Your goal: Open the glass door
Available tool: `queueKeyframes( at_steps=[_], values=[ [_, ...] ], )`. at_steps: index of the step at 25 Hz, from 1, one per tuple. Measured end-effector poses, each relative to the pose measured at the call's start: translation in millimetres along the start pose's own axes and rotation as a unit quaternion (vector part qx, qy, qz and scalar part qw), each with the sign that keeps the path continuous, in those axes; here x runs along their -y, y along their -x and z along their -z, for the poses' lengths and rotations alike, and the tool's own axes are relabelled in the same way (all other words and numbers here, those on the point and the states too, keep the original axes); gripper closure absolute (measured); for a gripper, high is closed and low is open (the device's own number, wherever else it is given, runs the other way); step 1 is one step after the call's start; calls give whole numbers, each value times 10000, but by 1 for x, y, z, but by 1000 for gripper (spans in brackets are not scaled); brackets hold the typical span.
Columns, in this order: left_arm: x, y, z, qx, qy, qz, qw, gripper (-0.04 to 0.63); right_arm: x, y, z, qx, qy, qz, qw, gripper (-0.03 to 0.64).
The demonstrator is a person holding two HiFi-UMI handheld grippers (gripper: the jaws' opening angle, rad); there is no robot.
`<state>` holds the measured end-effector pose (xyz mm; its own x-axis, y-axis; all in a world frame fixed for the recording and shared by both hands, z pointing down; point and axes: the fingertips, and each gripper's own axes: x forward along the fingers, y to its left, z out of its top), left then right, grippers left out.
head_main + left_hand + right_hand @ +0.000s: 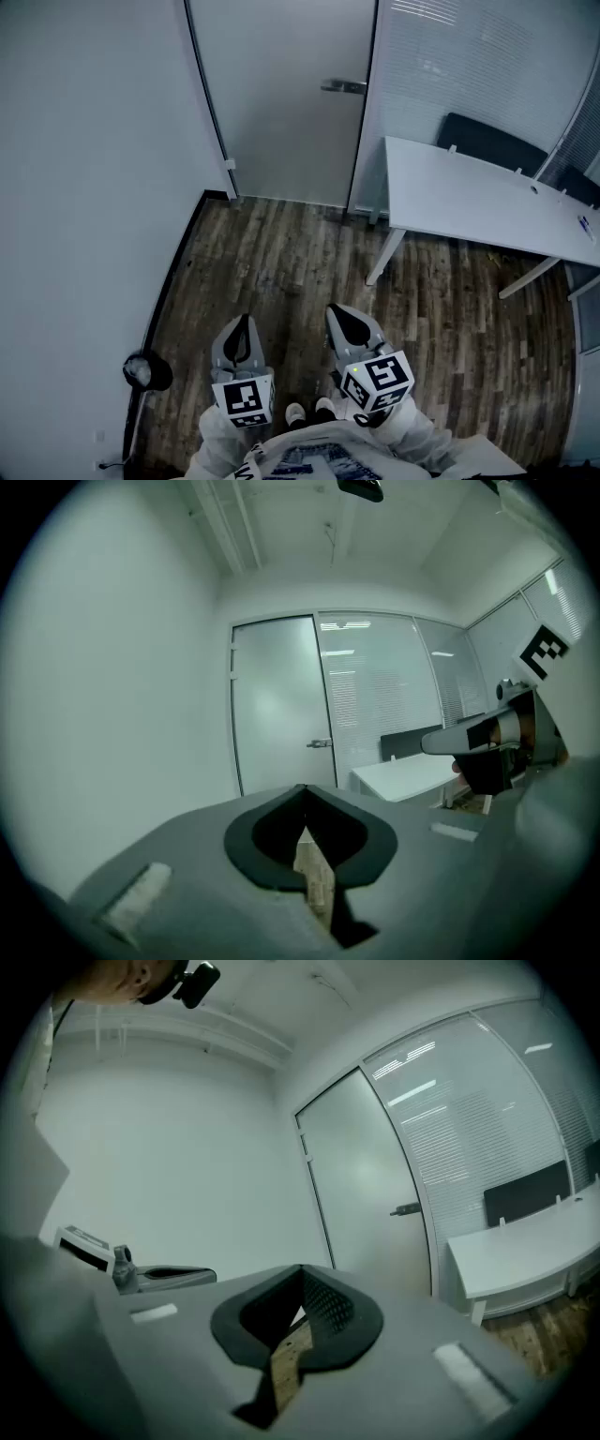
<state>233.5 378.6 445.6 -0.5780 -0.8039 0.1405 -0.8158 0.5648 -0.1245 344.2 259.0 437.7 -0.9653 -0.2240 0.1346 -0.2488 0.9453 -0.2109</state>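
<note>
The frosted glass door (281,103) stands closed at the far end of the room, with a metal lever handle (343,86) on its right side. Both grippers hang close to my body, far from the door. My left gripper (242,323) has its jaws together with nothing between them. My right gripper (339,314) is likewise shut and empty. The left gripper view shows the door (277,705) and its handle (320,744) straight ahead beyond the shut left gripper (305,791). The right gripper view has the door (361,1176) and handle (405,1209) to the right of the right gripper (302,1269).
A white table (469,202) stands at the right with a black chair (492,142) behind it, against a frosted glass partition (469,56). A plain white wall (84,187) runs along the left. A dark round object on a stand (145,372) sits by that wall.
</note>
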Motion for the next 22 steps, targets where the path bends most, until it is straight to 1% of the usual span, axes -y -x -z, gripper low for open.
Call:
queueKeyframes(
  at_steps=[5,11,14,22],
  values=[
    [5,0,0,-42,-47,53,10000,591,-1,2,-2,23,-1,-25,10000,614],
    [20,-10,-4,-40,-63,54,10000,591,15,3,-8,35,-30,-75,10000,614],
    [24,-8,-4,-65,-105,-12,9999,591,18,6,-8,65,-115,-199,9997,613],
    [26,-12,-3,-24,-152,-217,9996,591,33,0,-5,97,-110,-306,9994,612]
  ],
)
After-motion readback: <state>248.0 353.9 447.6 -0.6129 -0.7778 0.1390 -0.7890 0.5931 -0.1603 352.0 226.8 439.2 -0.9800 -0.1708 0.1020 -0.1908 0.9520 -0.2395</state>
